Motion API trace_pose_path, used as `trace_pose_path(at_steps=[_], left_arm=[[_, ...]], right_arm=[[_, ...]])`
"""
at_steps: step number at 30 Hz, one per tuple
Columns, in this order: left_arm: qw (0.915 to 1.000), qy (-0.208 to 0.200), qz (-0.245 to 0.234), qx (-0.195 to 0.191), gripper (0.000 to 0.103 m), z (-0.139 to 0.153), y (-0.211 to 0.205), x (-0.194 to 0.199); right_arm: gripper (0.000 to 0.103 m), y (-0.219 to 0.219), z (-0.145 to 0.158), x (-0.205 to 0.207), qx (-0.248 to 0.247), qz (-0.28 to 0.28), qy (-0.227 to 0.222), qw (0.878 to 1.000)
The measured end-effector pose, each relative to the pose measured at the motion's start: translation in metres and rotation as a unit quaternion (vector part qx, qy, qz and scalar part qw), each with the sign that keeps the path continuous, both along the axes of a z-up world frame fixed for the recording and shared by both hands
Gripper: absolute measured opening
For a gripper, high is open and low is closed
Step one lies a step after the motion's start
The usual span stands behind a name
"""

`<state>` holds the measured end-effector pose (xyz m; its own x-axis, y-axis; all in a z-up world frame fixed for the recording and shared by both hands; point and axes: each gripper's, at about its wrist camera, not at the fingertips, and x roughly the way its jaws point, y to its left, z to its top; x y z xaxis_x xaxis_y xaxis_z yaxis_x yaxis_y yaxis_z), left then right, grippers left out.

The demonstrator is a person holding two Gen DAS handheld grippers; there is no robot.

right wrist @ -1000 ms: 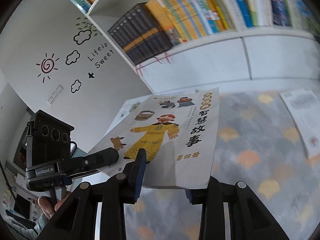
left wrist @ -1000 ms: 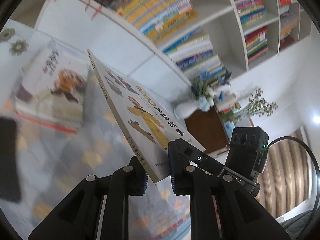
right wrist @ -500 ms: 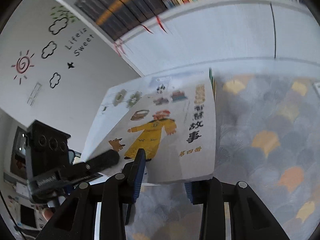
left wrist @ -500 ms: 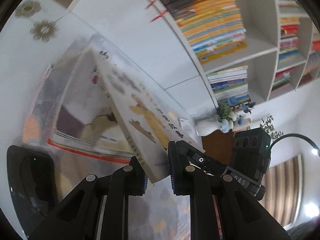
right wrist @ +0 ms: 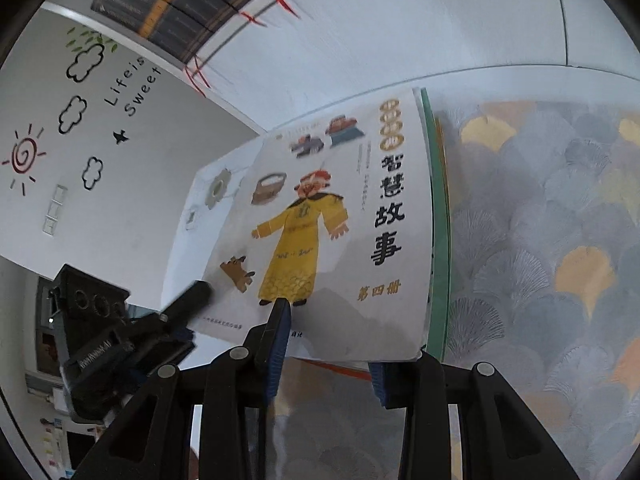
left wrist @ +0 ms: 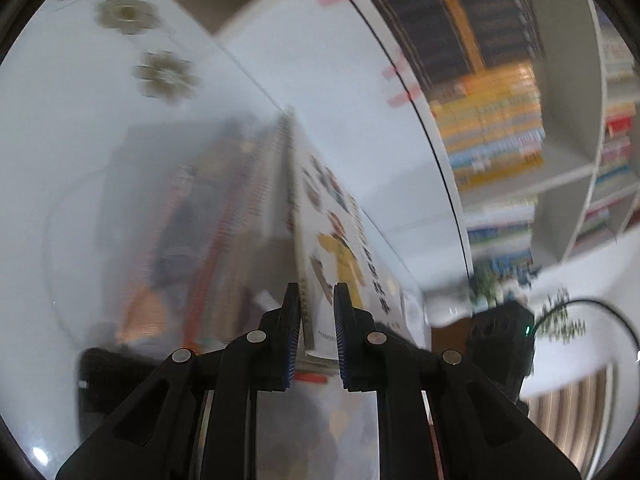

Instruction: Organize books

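Both grippers hold one thin book [right wrist: 336, 232], a white paperback with a figure in a yellow robe and bold black characters down its cover. The left gripper [left wrist: 316, 328] has its jaws nearly together, pinching the book's near corner by the spine; from its own view the book runs away edge-on, the cover facing right. The right gripper [right wrist: 326, 344] clamps the book's lower edge, one pad on the cover below the robed figure's feet and the other under the book's right corner, jaws narrow with the book's thickness and edge between them. In the right view the left gripper [right wrist: 200, 294] reaches in from the lower left, its dark finger tip lying on the cover's left part. The book hangs tilted over a stack [right wrist: 438, 216] of other books lying flat, whose green edge shows just beside the book's right side and an orange-red edge below it; whether the book touches the stack cannot be told. In the blurred left view the stack [left wrist: 208, 240] lies to the left of the held book. The stack rests on a cloth [right wrist: 540, 220] patterned with grey and yellow fan shapes. Behind stands a white shelf [right wrist: 400, 28] with rows of dark and coloured books, and a wall [right wrist: 100, 120] with sun and cloud drawings
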<state>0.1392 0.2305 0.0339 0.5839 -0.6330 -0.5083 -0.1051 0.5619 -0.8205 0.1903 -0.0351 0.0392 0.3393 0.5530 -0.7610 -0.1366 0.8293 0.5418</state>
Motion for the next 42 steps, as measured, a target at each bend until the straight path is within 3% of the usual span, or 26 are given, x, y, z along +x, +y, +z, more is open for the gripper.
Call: trace_pose_path(at_steps=[3,6,8,12,15,20,24,32,38,42], left_arm=[[0.9996,0.007,0.026,0.007,0.012,-0.003,0.010,-0.009],[0.9990,0.015,0.042,0.008,0.012,-0.005,0.017,-0.016],[0.9986,0.016,0.046,0.021,0.012,-0.001,0.017,-0.021],[0.9982,0.016,0.023,0.053,0.013,0.011,0.003,-0.035],[0.9977,0.019,-0.006,0.065,0.014,0.014,-0.015,-0.048],[0.9922,0.022,-0.093,0.080,0.015,0.017,-0.088,-0.066],[0.9815,0.021,-0.160,0.103,0.021,0.020,-0.166,-0.077],[0.9606,0.019,-0.249,0.122,0.021,0.029,-0.316,-0.062],[0.9489,0.014,-0.299,0.101,0.025,0.032,-0.410,-0.031],[0.9474,0.019,-0.300,0.111,0.025,0.032,-0.454,-0.003]], right_arm=[[0.034,0.004,-0.007,-0.003,-0.002,0.009,0.005,1.000],[0.046,0.008,-0.005,-0.008,-0.002,0.028,0.008,1.000],[0.047,0.008,-0.005,-0.014,0.023,0.054,0.023,0.998],[0.047,-0.012,-0.010,-0.047,0.036,0.074,0.033,0.996],[0.047,-0.047,-0.018,-0.076,0.034,0.054,0.051,0.997],[0.050,-0.137,-0.028,-0.123,0.037,-0.029,0.073,0.996],[0.051,-0.223,-0.035,-0.151,0.048,-0.107,0.083,0.990],[0.052,-0.374,-0.013,-0.179,0.050,-0.202,0.057,0.976],[0.055,-0.460,0.006,-0.173,0.017,-0.232,0.034,0.972],[0.057,-0.496,0.008,-0.143,0.004,-0.235,0.024,0.972]])
